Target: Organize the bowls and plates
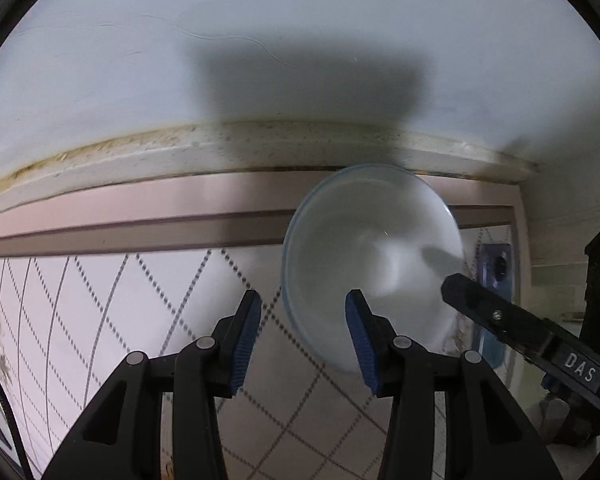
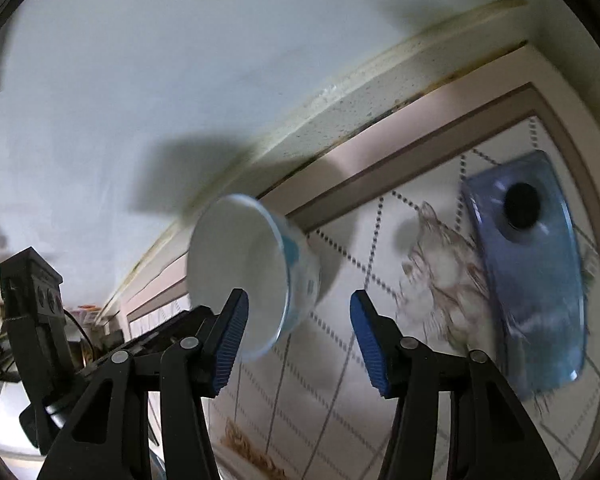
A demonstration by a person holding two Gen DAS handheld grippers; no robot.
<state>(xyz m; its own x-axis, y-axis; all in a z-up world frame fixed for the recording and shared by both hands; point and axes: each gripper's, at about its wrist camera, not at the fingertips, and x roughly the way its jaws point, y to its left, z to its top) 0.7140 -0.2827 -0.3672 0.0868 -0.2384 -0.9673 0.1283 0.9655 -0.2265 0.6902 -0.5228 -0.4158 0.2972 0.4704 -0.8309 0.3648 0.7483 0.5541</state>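
The white bowl (image 1: 374, 264) with blue rim is tilted on its side above the patterned tablecloth (image 1: 100, 312), near the table's back edge by the wall (image 1: 260, 20). Left gripper (image 1: 303, 340) and right gripper (image 2: 298, 344) both stand wide, holding nothing; a blue phone (image 2: 532, 264) lies near the right edge

Left gripper (image 1: 302, 334) jaws apart, right gripper (image 2: 298, 332) likewise (blue pads)
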